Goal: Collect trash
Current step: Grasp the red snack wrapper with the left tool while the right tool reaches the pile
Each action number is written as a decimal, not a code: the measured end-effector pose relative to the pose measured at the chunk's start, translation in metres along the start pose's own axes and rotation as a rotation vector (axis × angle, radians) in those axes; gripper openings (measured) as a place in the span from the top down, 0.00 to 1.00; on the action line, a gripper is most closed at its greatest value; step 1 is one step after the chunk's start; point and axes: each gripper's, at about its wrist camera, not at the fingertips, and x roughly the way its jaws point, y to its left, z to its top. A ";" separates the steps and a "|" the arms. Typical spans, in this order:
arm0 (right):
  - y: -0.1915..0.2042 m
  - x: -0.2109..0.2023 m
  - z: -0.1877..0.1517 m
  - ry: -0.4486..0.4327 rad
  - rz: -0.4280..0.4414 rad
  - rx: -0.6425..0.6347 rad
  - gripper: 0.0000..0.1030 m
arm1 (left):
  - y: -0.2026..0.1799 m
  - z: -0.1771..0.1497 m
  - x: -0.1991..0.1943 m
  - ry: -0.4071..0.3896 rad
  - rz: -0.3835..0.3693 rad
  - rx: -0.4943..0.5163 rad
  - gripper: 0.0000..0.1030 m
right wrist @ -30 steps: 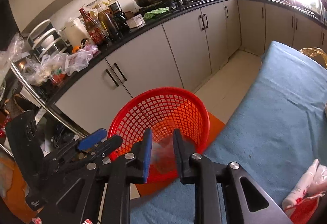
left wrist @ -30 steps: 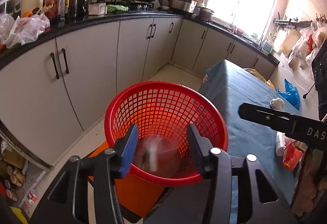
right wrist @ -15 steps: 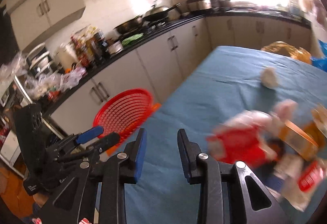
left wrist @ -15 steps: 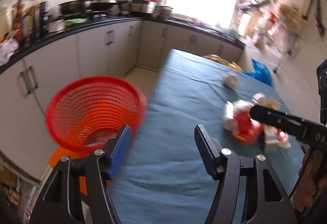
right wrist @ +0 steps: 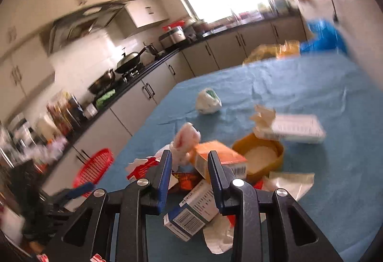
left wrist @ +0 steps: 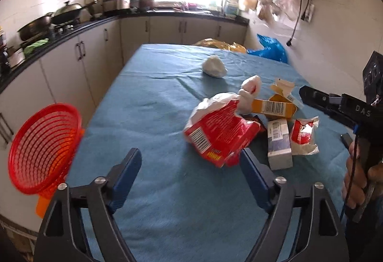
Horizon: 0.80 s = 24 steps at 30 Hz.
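Both your tongs have swung off the red basket [left wrist: 44,149] and back over the tabletop [left wrist: 153,118], and neither is carrying anything, so I read the last drop as finished and a fresh pick as next.

At the bottom of the left view, your left tongs [left wrist: 189,171] are spread wide, just short of the red wrapper [left wrist: 217,135]. In the right view your right tongs [right wrist: 189,178] stand partly apart over the pile at lower centre, above the small barcoded box [right wrist: 194,211] and orange carton [right wrist: 220,161].

Further up the frame lies the white wad [left wrist: 214,67]. The basket now sits at lower left, beside the tabletop edge.
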 end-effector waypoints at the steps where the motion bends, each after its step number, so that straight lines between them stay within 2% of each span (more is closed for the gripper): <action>1: -0.003 -0.001 0.001 0.004 0.024 0.016 0.68 | -0.001 0.004 0.006 0.015 -0.006 0.010 0.16; 3: -0.006 -0.005 -0.001 -0.002 0.033 0.020 0.68 | -0.001 0.010 0.018 0.033 0.002 -0.003 0.16; 10: -0.008 -0.007 -0.004 0.001 0.062 0.038 0.68 | 0.026 0.035 0.065 0.096 -0.101 -0.180 0.16; 12: -0.010 -0.008 -0.005 0.001 0.067 0.045 0.68 | 0.028 0.038 0.082 0.141 -0.141 -0.199 0.17; 14: -0.011 -0.007 -0.005 0.004 0.072 0.049 0.68 | 0.024 0.036 0.092 0.170 -0.165 -0.200 0.26; 16: -0.013 -0.007 -0.004 0.005 0.076 0.054 0.68 | 0.016 0.032 0.095 0.184 -0.178 -0.171 0.48; 17: -0.013 -0.006 -0.004 0.007 0.077 0.055 0.68 | 0.009 0.030 0.095 0.185 -0.177 -0.143 0.50; 19: -0.014 -0.005 -0.005 0.007 0.078 0.060 0.68 | -0.003 0.026 0.089 0.166 -0.173 -0.095 0.63; 24: -0.016 -0.004 -0.005 0.006 0.069 0.065 0.68 | -0.029 0.018 0.076 0.122 -0.164 0.001 0.69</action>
